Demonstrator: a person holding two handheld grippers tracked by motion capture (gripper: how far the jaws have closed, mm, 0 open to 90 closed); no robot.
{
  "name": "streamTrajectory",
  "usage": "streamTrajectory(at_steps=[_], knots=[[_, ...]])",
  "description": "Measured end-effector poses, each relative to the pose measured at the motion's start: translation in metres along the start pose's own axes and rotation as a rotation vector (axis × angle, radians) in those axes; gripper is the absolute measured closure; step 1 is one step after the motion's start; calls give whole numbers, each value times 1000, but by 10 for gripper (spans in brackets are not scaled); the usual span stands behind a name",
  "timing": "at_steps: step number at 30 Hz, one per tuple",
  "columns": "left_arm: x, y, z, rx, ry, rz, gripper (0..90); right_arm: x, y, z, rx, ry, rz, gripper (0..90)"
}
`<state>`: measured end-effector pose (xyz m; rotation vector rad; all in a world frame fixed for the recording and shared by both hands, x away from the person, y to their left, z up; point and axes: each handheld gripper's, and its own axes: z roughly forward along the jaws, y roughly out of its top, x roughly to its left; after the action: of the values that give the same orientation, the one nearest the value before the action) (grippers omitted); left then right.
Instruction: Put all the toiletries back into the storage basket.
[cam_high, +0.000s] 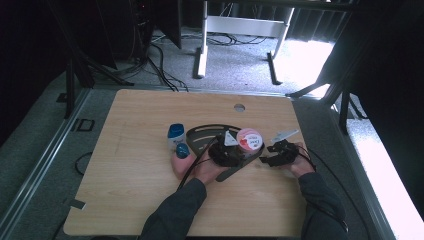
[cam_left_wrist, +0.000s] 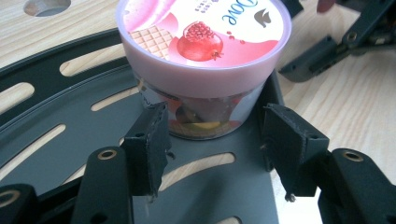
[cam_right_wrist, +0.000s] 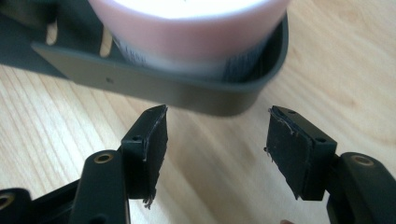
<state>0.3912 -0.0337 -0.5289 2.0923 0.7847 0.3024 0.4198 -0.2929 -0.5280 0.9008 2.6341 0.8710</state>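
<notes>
Black jaws of the left gripper stood apart on either side of the lower wall of a round pink ice-cream tub with a pomegranate printed on its lid, its pads near the tub's clear lower part but not pressing on it. That tub sat upright at the end of a dark grey slotted fan-shaped metal tray, which lay flat on the light wooden table. Across the tub, the right gripper also held its jaws apart with nothing between them, hovering over bare wood just short of the tray's raised rounded rim. In the high view a small white bottle with a blue cap stood just left of the tray, beside a pink object I could not identify. Judging by this, the step was to close on the tub: the left jaws should centre below the lid's overhang and squeeze gently, since the thin wall may buckle, while the right gripper might steady the tray's rim.
</notes>
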Motion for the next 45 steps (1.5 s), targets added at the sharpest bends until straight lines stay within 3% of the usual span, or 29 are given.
streamTrajectory(at_steps=[4, 9, 12, 17, 25, 27, 34, 40, 45], knots=[[1, -2, -6, 1, -28, -22, 445, 4, -11, -7, -72, 12, 58, 397], [-6, -5, -11, 9, -36, -1, 479, 19, -17, -7, -51, -21, 33, 396], [-7, -7, -14, -3, -71, -25, 522, 27, -21, -8, -68, -38, 38, 392], [-11, -10, -20, -8, -95, -35, 523, 39, -30, -7, -85, -49, 46, 380], [-15, -12, -30, -23, -97, -26, 515, 50, -43, -8, -112, -53, 64, 357], [-15, -13, -35, -26, -128, -49, 517, 52, -45, -9, -130, -53, 80, 353], [-20, -15, -45, -34, -130, -29, 498, 65, -45, -9, -144, -62, 87, 343], [-27, -18, -49, -12, -120, 21, 536, 72, -43, -10, -174, -51, 113, 331], [-29, -20, -51, 7, -117, 32, 533, 75, -44, -9, -181, -56, 98, 330]])
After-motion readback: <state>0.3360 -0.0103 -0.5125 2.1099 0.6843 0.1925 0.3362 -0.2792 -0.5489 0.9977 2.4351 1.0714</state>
